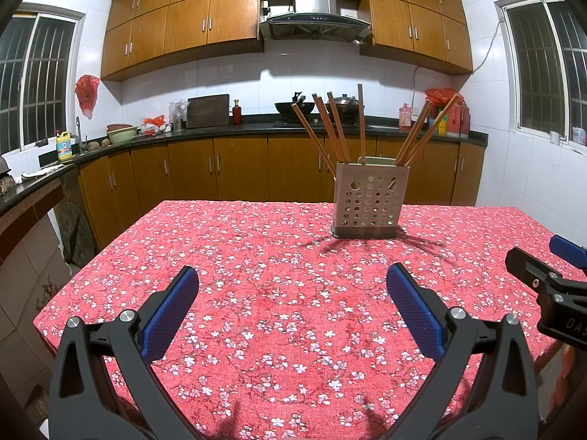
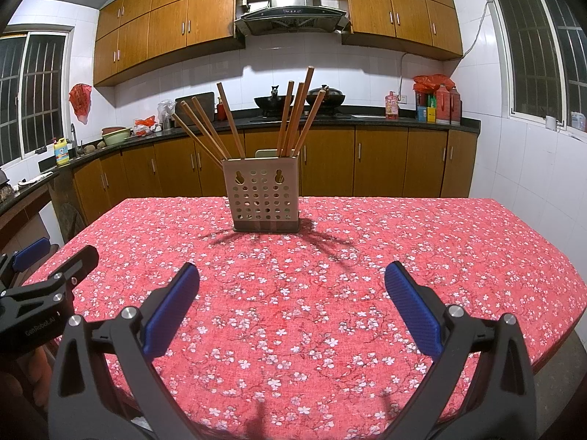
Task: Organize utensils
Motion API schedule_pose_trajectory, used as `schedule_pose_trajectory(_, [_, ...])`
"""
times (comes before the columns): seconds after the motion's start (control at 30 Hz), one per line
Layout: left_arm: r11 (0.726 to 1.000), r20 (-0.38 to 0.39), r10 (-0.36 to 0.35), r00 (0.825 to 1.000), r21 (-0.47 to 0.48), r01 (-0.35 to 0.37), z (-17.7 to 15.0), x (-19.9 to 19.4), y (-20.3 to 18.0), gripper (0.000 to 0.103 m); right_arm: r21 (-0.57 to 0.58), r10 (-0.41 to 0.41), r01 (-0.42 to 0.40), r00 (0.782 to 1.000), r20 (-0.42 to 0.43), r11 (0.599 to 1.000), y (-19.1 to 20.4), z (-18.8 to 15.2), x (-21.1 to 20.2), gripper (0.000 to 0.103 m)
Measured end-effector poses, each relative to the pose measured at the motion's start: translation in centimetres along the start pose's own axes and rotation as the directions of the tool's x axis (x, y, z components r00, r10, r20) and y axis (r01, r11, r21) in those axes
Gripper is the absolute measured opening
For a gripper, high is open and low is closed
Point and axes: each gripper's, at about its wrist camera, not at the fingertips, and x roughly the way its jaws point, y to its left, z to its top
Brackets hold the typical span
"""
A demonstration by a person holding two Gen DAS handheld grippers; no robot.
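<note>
Two hand-held grippers spread wide, chopsticks standing in holder

Two units are under review. Left hand-held gripper (image 1: 292, 286): its blue-padded fingers (image 1: 172, 311) stand wide apart with nothing between them, poised above the near part of the surface (image 1: 256, 293), which is covered by a red cloth with small white blossoms. In its own view, the perforated holder (image 1: 369, 200) stands upright ahead of this unit and to the right of its centre line, well apart from the fingertips, toward the far edge of the surface. Wooden chopsticks (image 1: 332, 128) stand in the holder, fanned out in two groups: four leaning left or near upright, two leaning right. The exact count is uncertain, since the right wrist view shows more sticks. Shadows of the sticks fall on the cloth around the holder's base.

Right hand-held gripper (image 2: 292, 282): its fingers are likewise spread wide and hold nothing. In its own view the holder (image 2: 261, 194) stands ahead and slightly left of centre, well apart from the fingertips, with chopsticks (image 2: 234, 124) fanned left and right above the rim. The two units sit side by side, near each other without touching: part of the right one appears at the right edge of the left wrist view, and part of the left one (image 2: 47, 282) at the left edge of the right wrist view.
</note>
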Motion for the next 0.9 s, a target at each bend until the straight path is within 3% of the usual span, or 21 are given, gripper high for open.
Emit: schedule_pose_trajectory(0.9, [1.0,-0.004,-0.003,1.0,0.001,0.003,0.05,-0.01,0.09,0.101,0.001,0.0,0.0,1.0,-0.002,1.0,0.01,0.1,0.04,0.099])
